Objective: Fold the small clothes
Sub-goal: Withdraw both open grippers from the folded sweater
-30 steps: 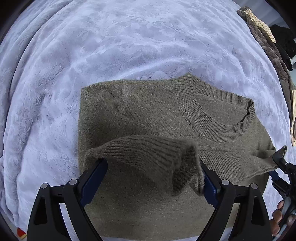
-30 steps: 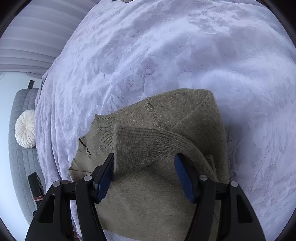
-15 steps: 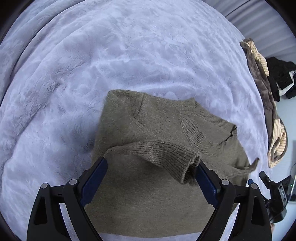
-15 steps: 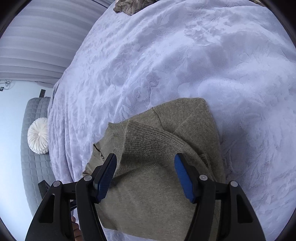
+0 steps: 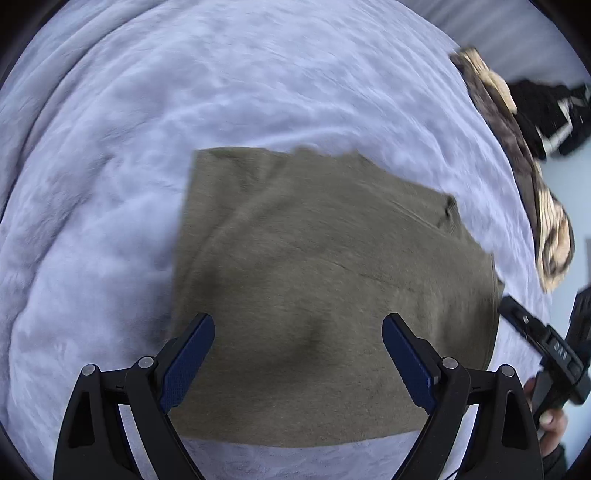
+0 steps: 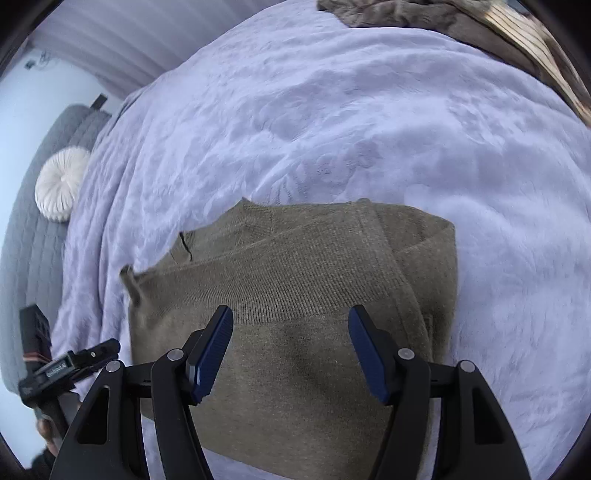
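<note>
An olive-green knit sweater (image 5: pixel 325 280) lies flat on the lilac bedspread (image 5: pixel 221 92), both sleeves folded in over its body. My left gripper (image 5: pixel 297 354) hovers over its lower part, open and empty. The sweater also shows in the right wrist view (image 6: pixel 314 280), its collar at the left. My right gripper (image 6: pixel 290 347) is open and empty above it. The left wrist view is blurred by motion.
A pile of brown and striped clothes (image 5: pixel 524 162) lies at the bed's right edge, also in the right wrist view (image 6: pixel 443 22). A white round cushion (image 6: pixel 59 188) sits on a grey headboard at left. The other gripper shows at each view's edge (image 5: pixel 546 350).
Both grippers have let go of the sleeve cuffs, which now lie flat on the sweater. Both grippers have pulled back and up, away from the cloth.
</note>
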Demonstrator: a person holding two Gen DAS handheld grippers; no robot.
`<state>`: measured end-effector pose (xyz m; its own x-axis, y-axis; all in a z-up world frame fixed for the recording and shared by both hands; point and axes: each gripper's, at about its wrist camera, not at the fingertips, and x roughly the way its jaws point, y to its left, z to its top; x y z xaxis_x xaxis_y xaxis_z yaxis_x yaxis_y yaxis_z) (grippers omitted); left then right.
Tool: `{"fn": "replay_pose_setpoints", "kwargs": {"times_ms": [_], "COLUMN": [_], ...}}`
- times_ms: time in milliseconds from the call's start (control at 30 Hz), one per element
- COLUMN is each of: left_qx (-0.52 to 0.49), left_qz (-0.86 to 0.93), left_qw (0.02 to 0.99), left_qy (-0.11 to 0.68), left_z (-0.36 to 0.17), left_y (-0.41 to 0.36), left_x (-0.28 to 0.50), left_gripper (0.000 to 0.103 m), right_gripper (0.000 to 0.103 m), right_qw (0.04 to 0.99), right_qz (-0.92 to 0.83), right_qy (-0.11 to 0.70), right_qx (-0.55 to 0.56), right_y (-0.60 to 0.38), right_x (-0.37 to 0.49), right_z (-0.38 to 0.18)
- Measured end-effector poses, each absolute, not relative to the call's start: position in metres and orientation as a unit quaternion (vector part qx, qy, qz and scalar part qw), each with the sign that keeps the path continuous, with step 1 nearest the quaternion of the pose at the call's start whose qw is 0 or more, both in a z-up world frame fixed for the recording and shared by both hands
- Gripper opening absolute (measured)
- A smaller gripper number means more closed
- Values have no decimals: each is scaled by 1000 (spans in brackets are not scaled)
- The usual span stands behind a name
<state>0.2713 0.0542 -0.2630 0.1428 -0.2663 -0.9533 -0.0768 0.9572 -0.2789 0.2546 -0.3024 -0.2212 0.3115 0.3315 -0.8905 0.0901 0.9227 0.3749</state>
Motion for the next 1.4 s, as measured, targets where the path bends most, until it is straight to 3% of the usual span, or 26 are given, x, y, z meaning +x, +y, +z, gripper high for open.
{"fn": "replay_pose_setpoints", "kwargs": {"times_ms": [200,333,433,633,800,933,1033,1167,1400], "left_qx": [-37,-13,4,-14,34,53,48,23,-150], "left_qz": [-52,-32,-31,-42,-36,-20,-7,43,12], "left_qw": [759,736,742,754,734,702,694,691,708], "left_qy": [648,676,669,656,678,710,718,721,690], "left_z": [-292,-327,-321,-296,-314,-338,-341,-327,-292], "left_y": [12,12,12,18,15,41,61,95,167], "left_x": [312,318,311,273,225,184,158,126,86], "left_gripper": [93,93,93,93,93,93,93,93,93], "right_gripper": [68,68,68,68,68,68,68,69,69], "right_qw": [789,766,773,792,762,718,717,717,772], "right_qz": [55,-2,-6,51,76,39,18,-27,-33], "right_qy": [609,638,626,602,642,692,691,695,629], "right_qx": [57,82,104,87,28,60,91,42,79], "right_y": [-280,-308,-318,-296,-265,-296,-324,-338,-369], "right_x": [276,279,268,221,185,153,131,105,68], "right_z": [-249,-279,-266,-231,-256,-290,-289,-273,-185]}}
